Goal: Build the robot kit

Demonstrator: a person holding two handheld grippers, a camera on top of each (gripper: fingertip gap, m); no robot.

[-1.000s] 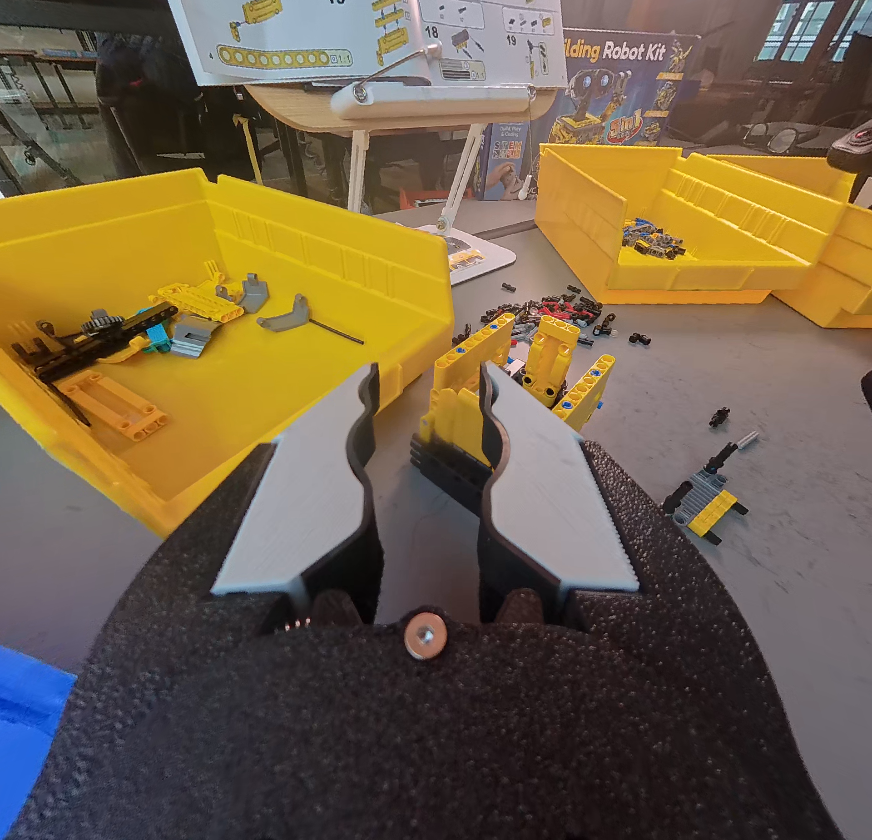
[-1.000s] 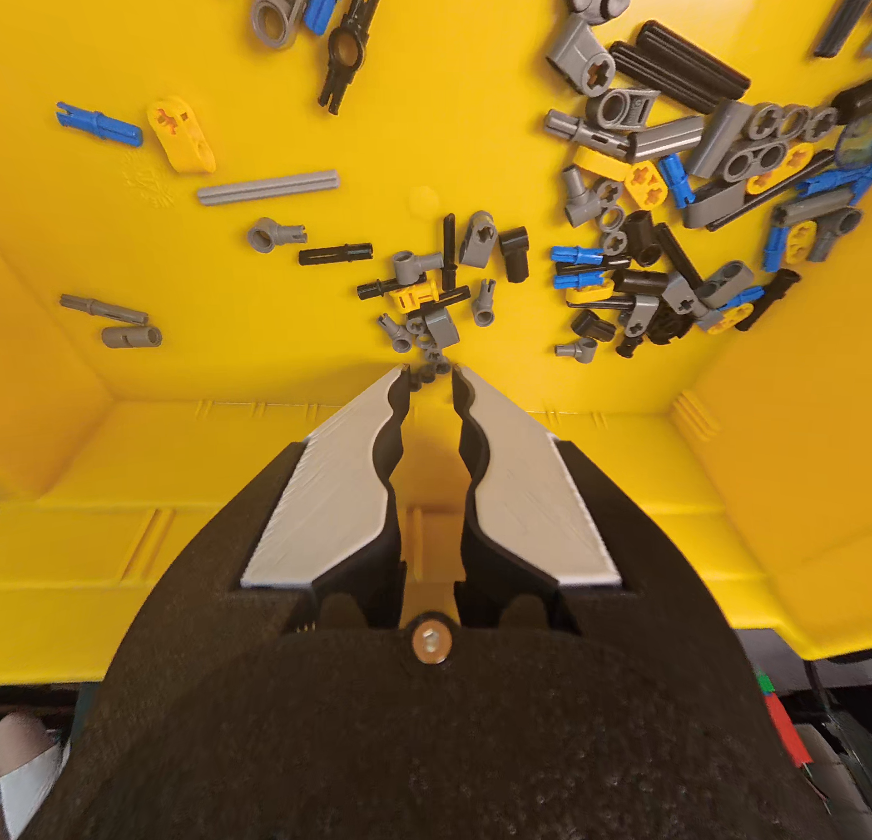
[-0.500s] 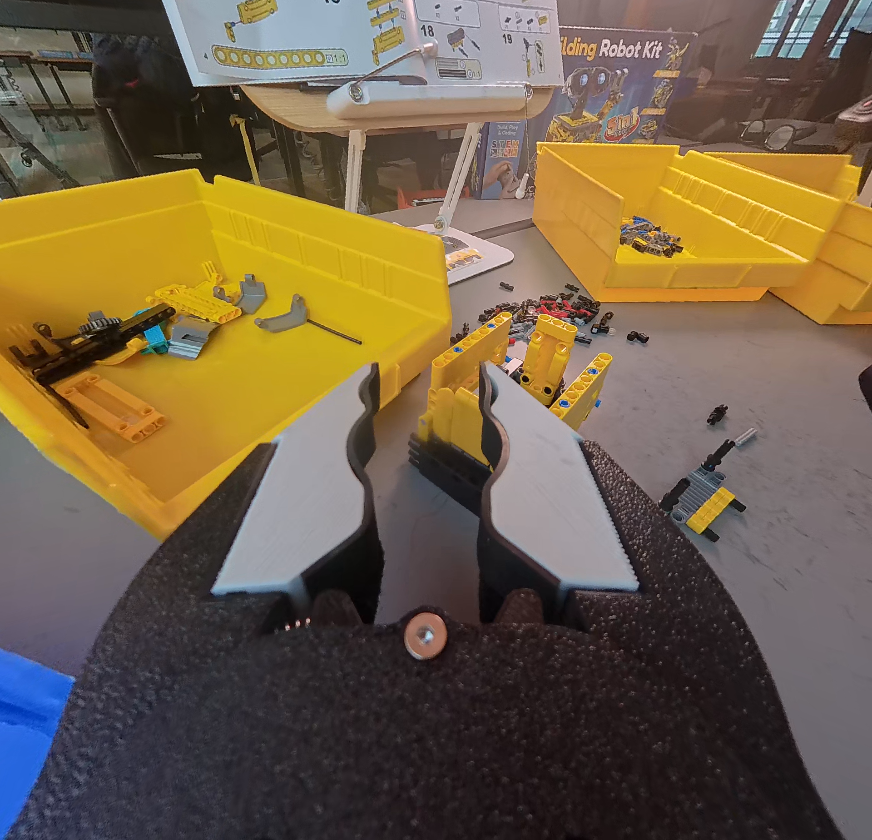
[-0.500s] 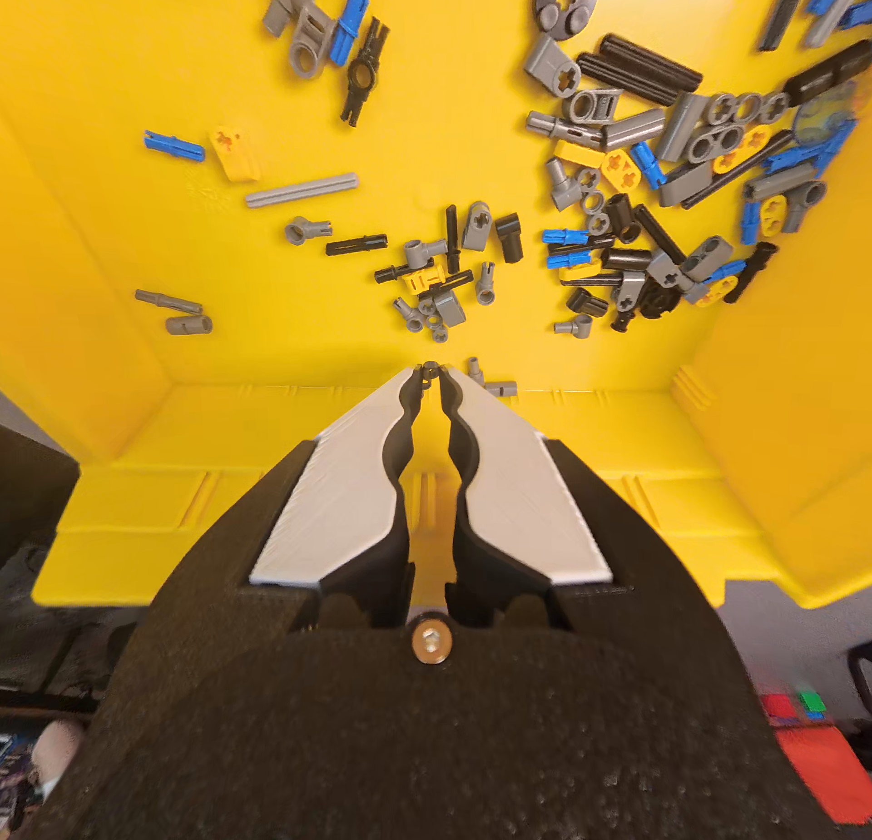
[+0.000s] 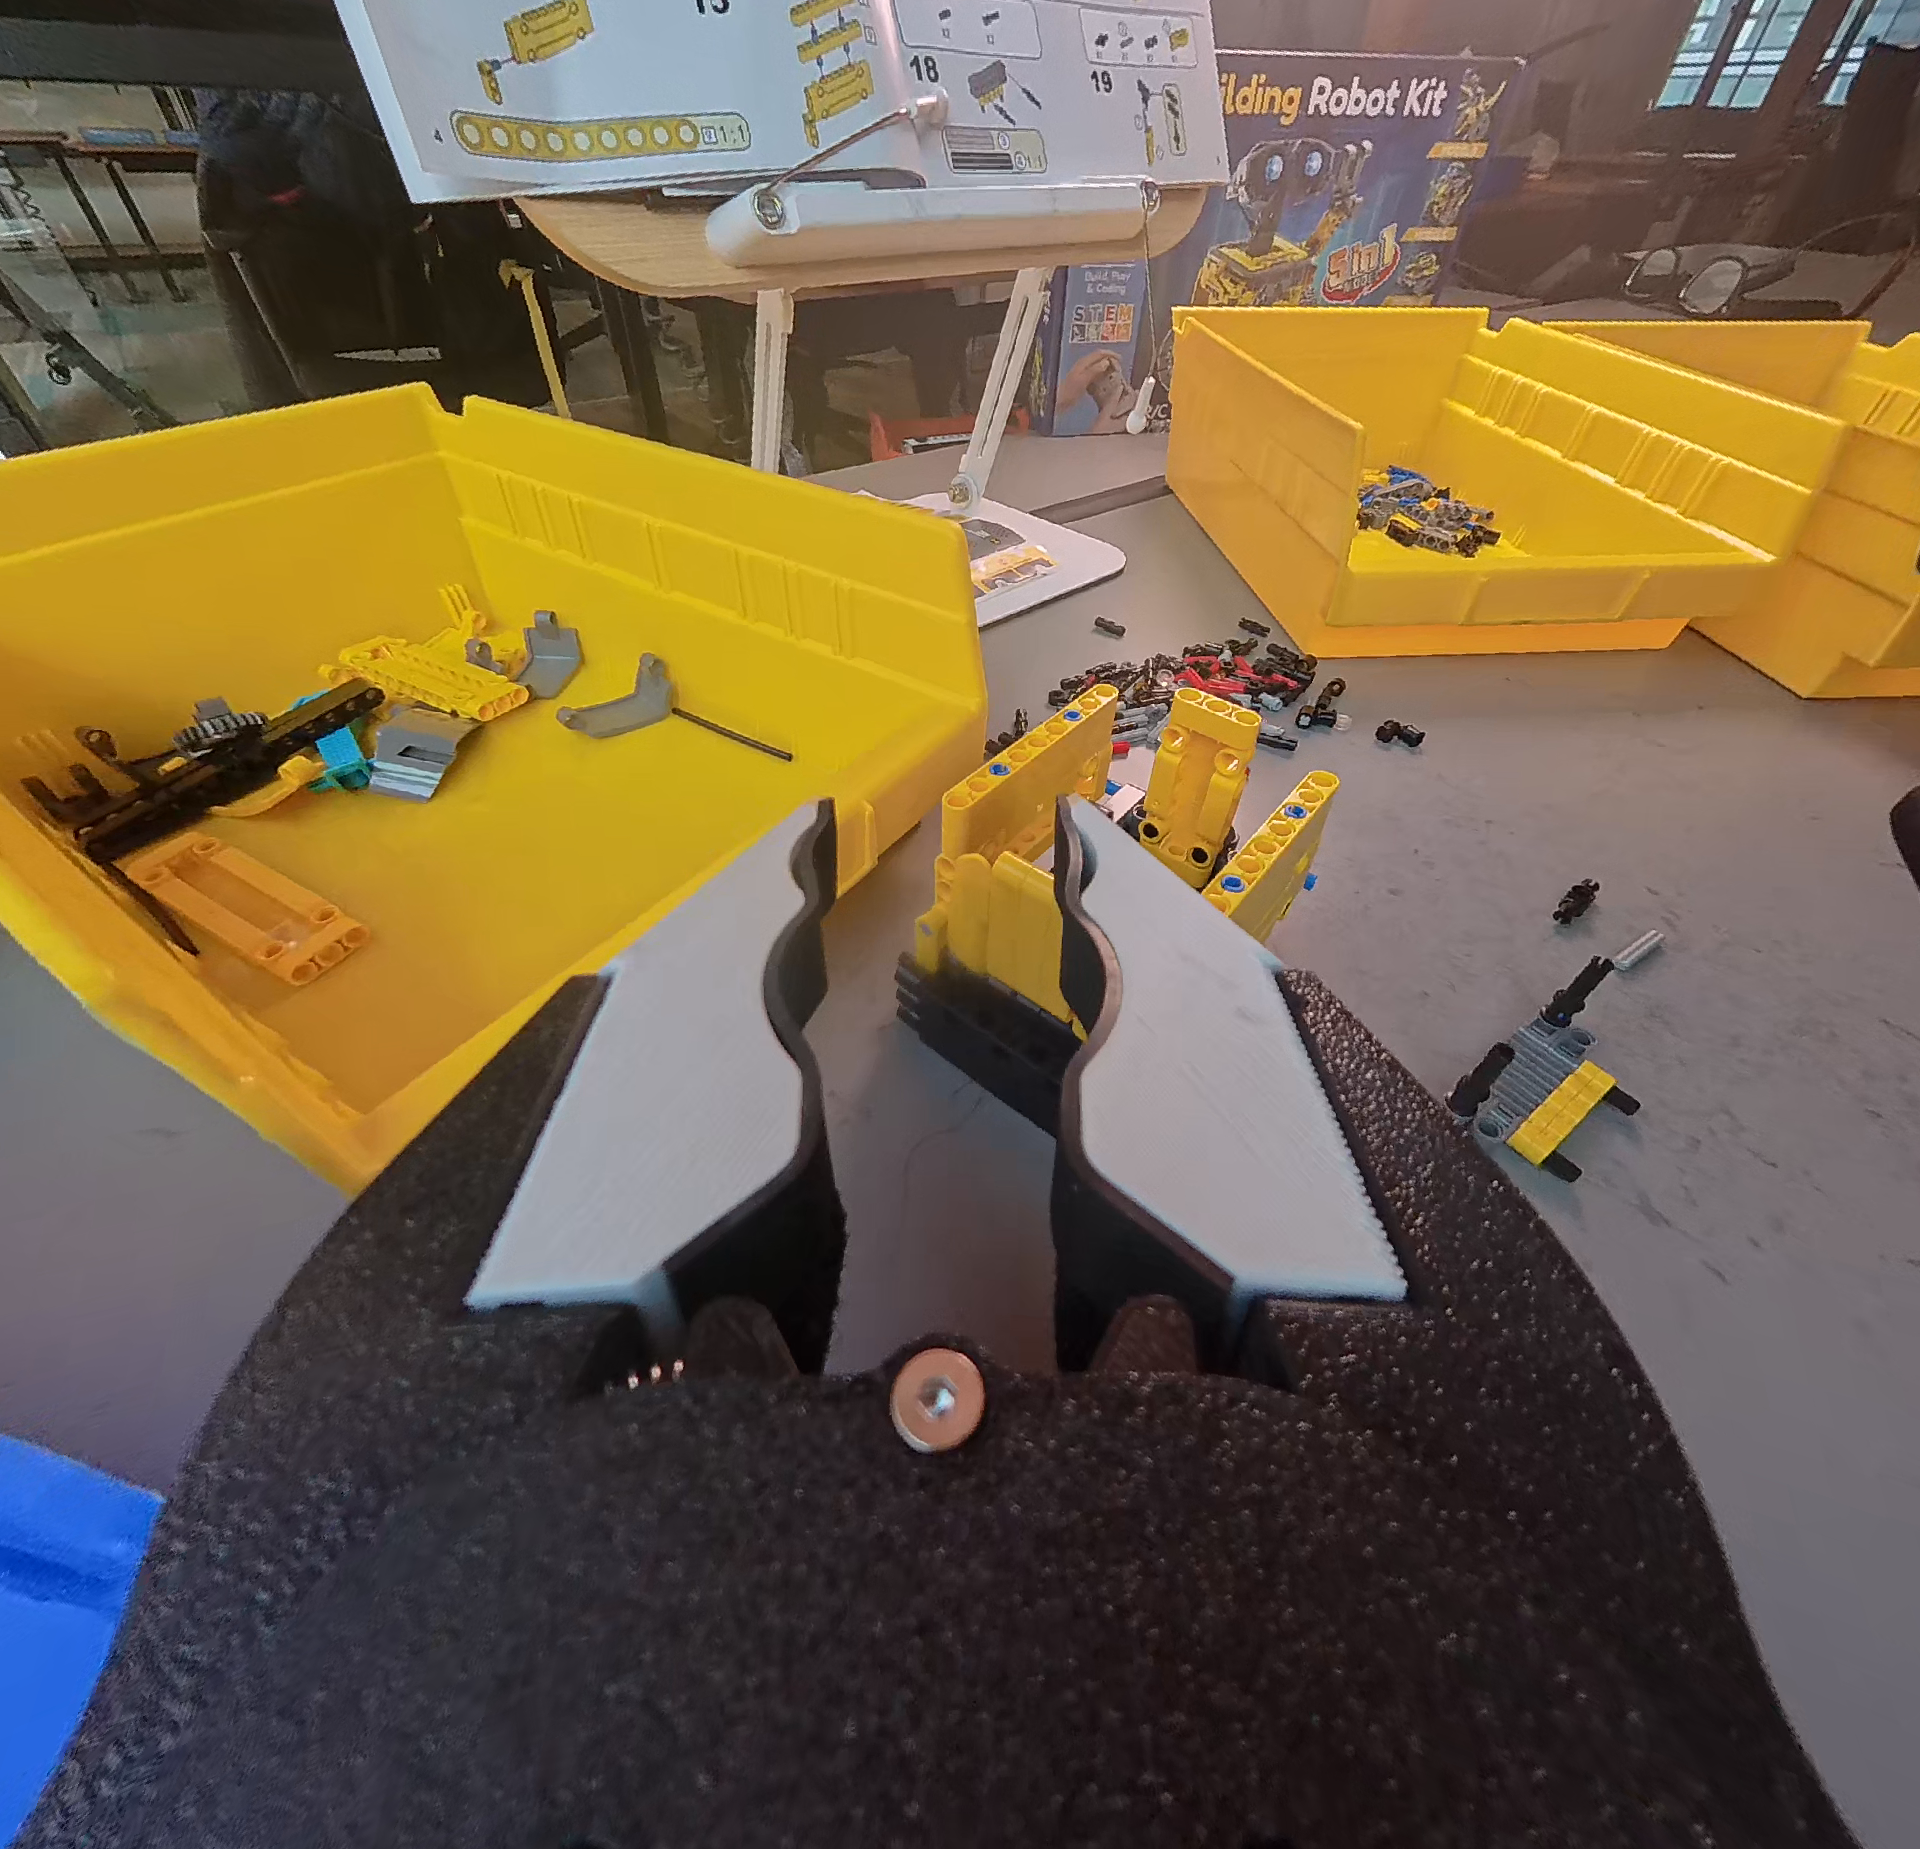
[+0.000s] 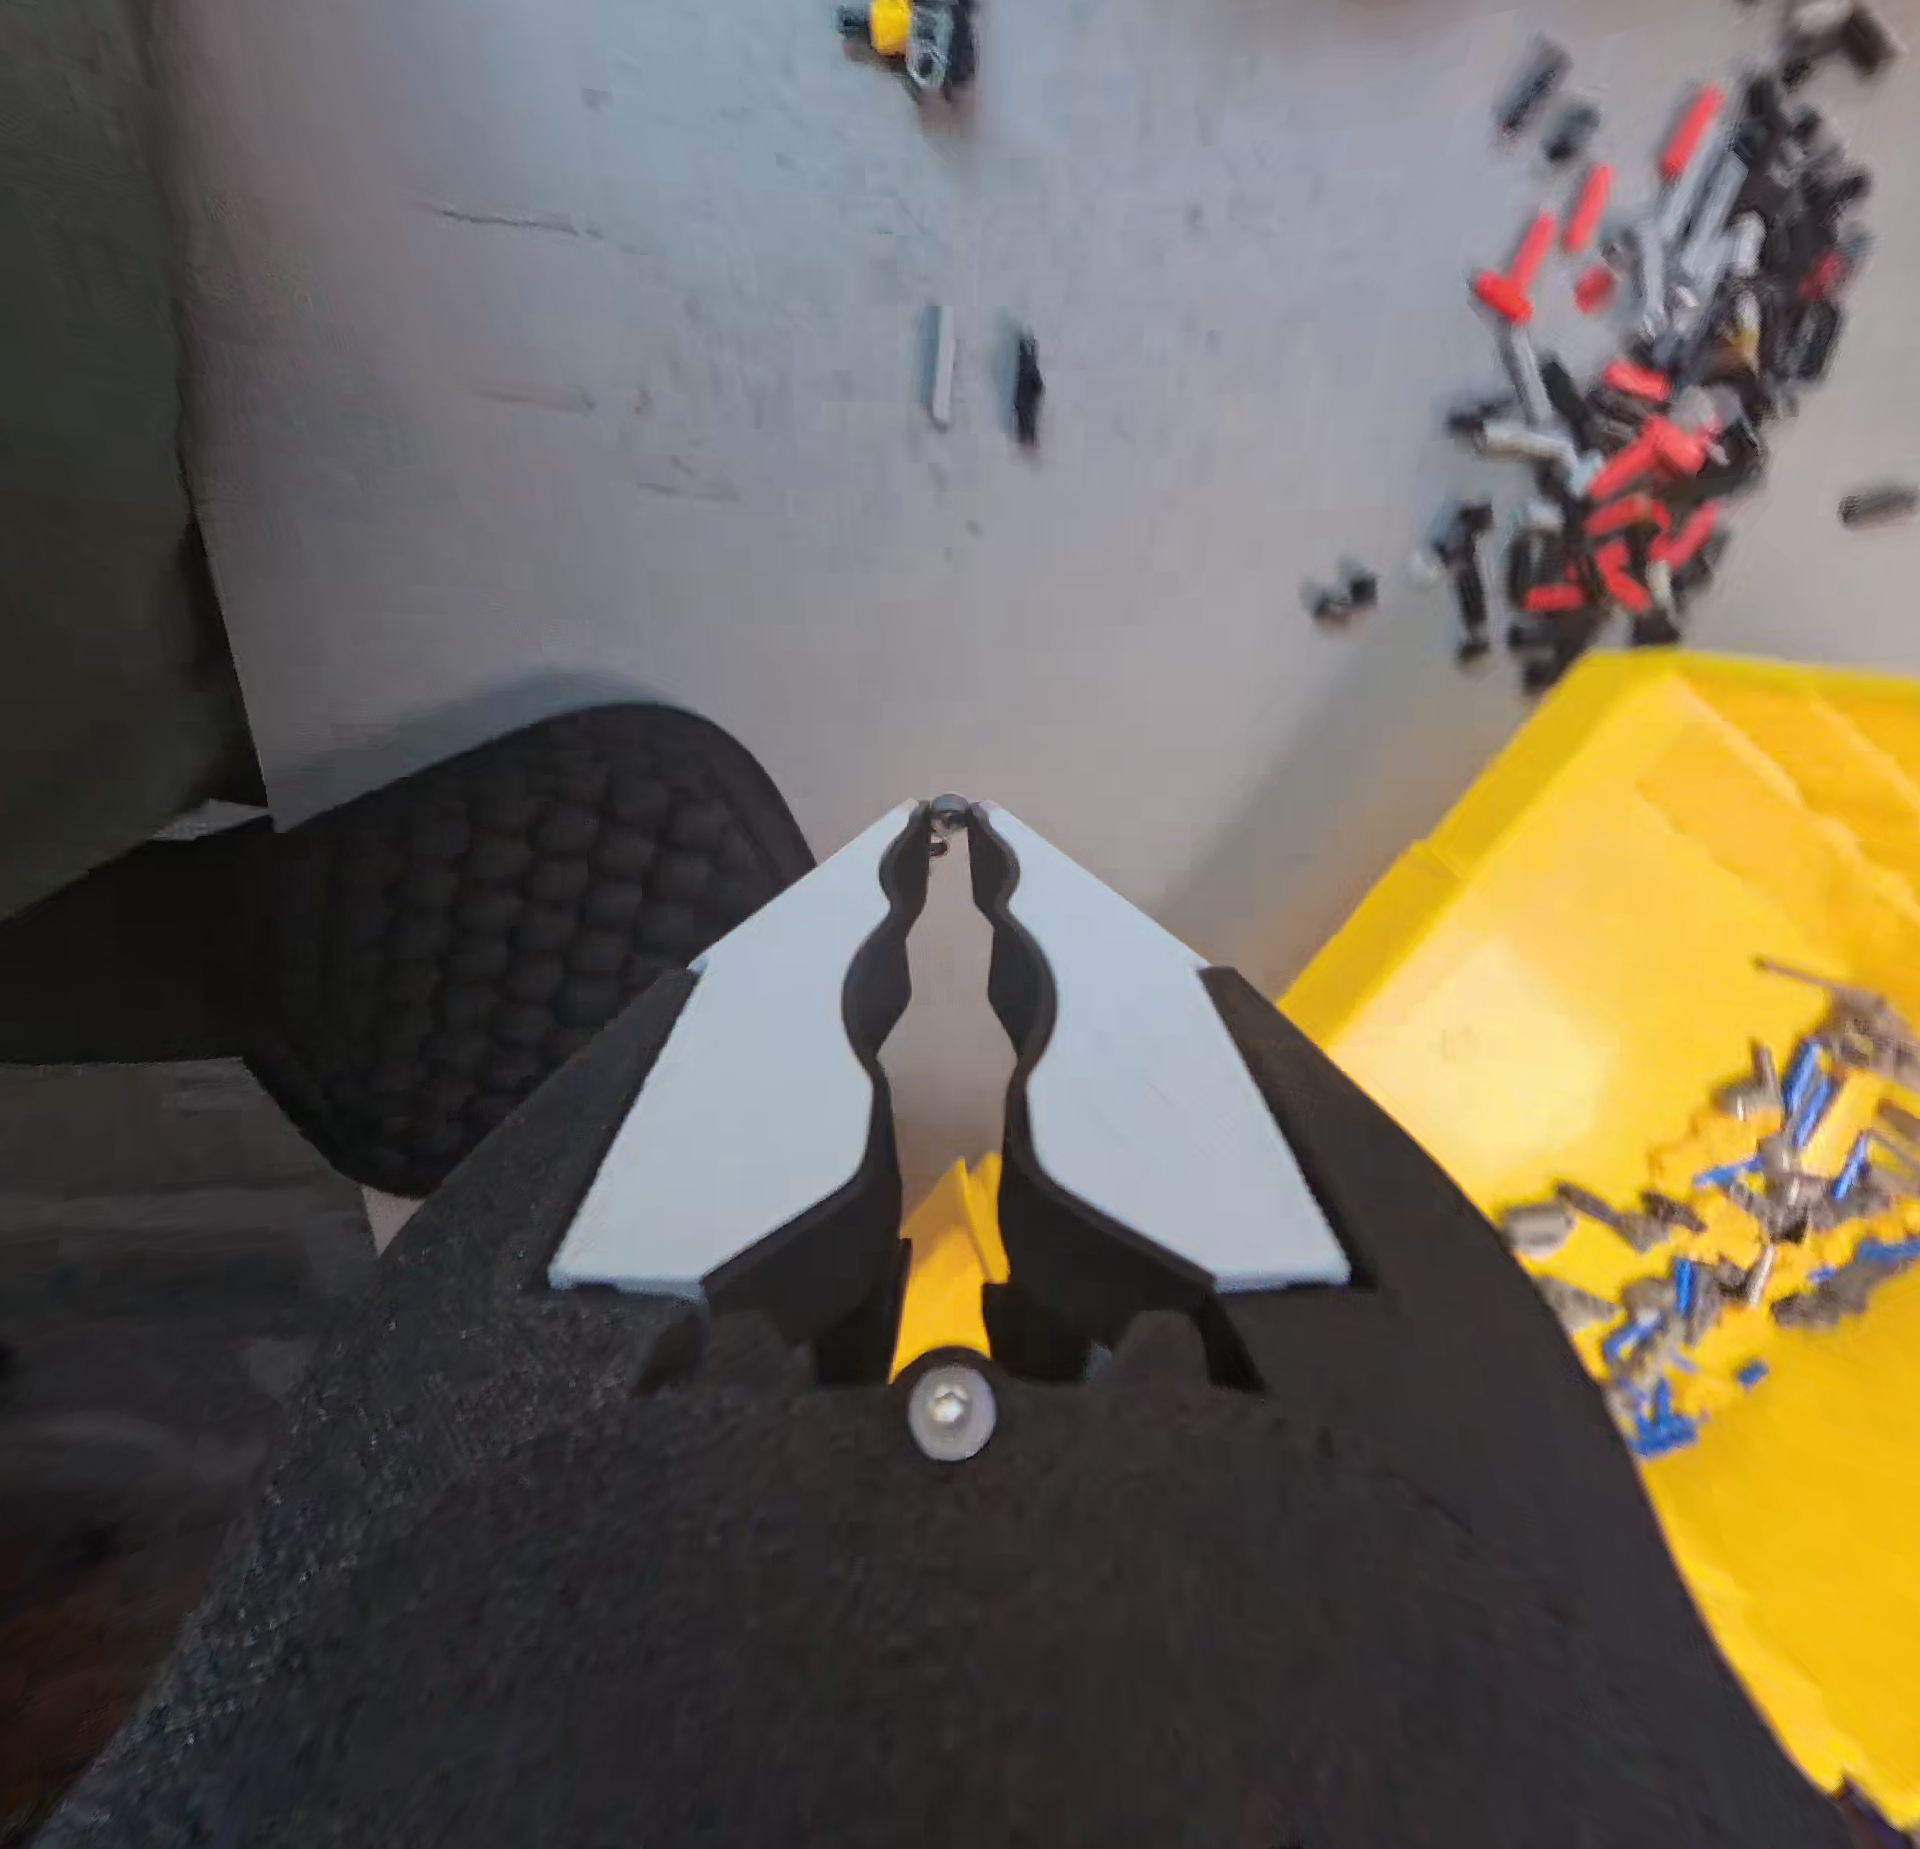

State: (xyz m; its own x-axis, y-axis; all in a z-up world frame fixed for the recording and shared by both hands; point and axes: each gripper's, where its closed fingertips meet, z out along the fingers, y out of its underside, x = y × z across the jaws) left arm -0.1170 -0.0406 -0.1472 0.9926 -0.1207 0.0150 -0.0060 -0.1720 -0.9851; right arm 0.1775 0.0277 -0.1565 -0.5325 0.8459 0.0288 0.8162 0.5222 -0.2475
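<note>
My left gripper [image 5: 940, 838] is open above the grey table, its right finger against a yellow and black brick assembly [image 5: 1049, 864] that stands between the jaws and beyond them. My right gripper [image 6: 948, 810] is shut on a small dark grey connector piece [image 6: 948, 810] at its tips, held above the table beside the yellow bin [image 6: 1621, 968] of small parts. A pile of red, black and grey pins [image 6: 1652, 397] lies on the table ahead to the right. The view is motion-blurred.
A large yellow bin [image 5: 727, 594] with beams and grey parts sits at left. More yellow bins [image 5: 1558, 511] stand at back right. An instruction sheet on a stand [image 5: 790, 43], a small grey-yellow subassembly [image 5: 1538, 1082], and a black mesh chair [image 6: 468, 926] are nearby. Across from one pair of fingers to the other is roughly 30 cm. The small grey-yellow subassembly [image 5: 1538, 1082] lies around 15 cm away from my left fingertips.
My right gripper closed on a small grey piece in the bin, lifted out and swung over the table. My left gripper has stayed nearly still by the assembly.
</note>
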